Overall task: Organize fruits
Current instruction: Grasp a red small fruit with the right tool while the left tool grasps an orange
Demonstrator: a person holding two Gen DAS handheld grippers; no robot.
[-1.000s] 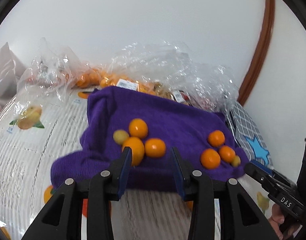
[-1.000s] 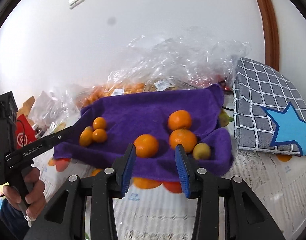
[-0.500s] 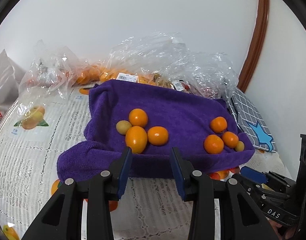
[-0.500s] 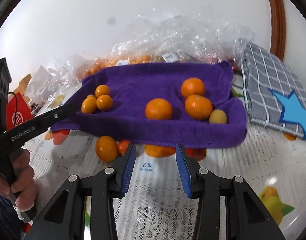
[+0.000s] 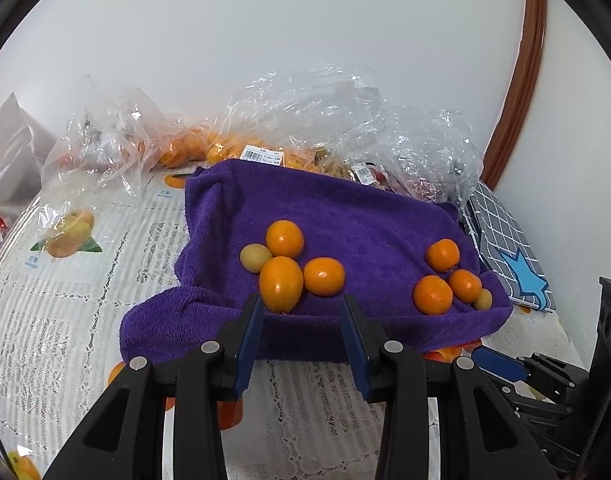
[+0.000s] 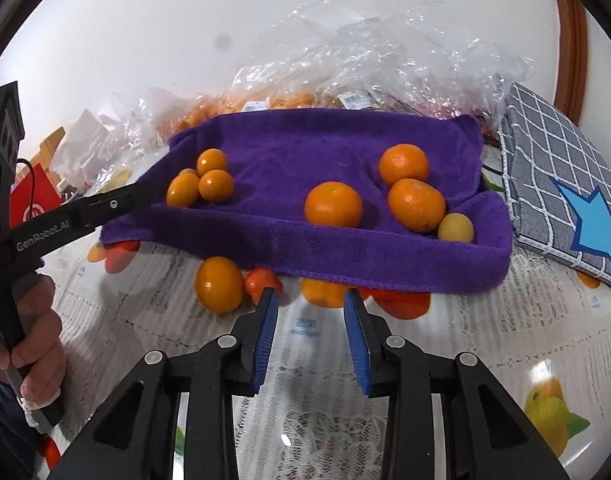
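While both tools hover short of the fruit, nothing is held: the left gripper (image 5: 301, 322) has its jaws parted wide and empty, lined up just before the near edge of the purple towel (image 5: 365, 216), and the right gripper (image 6: 310, 312) is likewise spread and empty, low over the lace tablecloth (image 6: 445, 360). On the towel the fruit lies in two clusters, well apart. One cluster, directly ahead of the left jaws, has a large oval orange (image 5: 281, 284) touching a rounder one (image 5: 324, 276), another behind (image 5: 285, 239), and a small yellowish fruit (image 5: 256, 258) beside them. The other cluster (image 5: 449, 276) sits near the towel's right edge, close to the grey checked cloth (image 5: 501, 236). Seen from the right wrist, a loose orange (image 6: 219, 284) lies on the tablecloth just off the towel's hem, to the left of the right gripper's blue pads. This looks like the approach before a pick, with the sorting barely begun. The next move probably calls for easing one tool forward so its pads straddle a single fruit, then closing gently, since round fruit packed together may roll or squirt aside.
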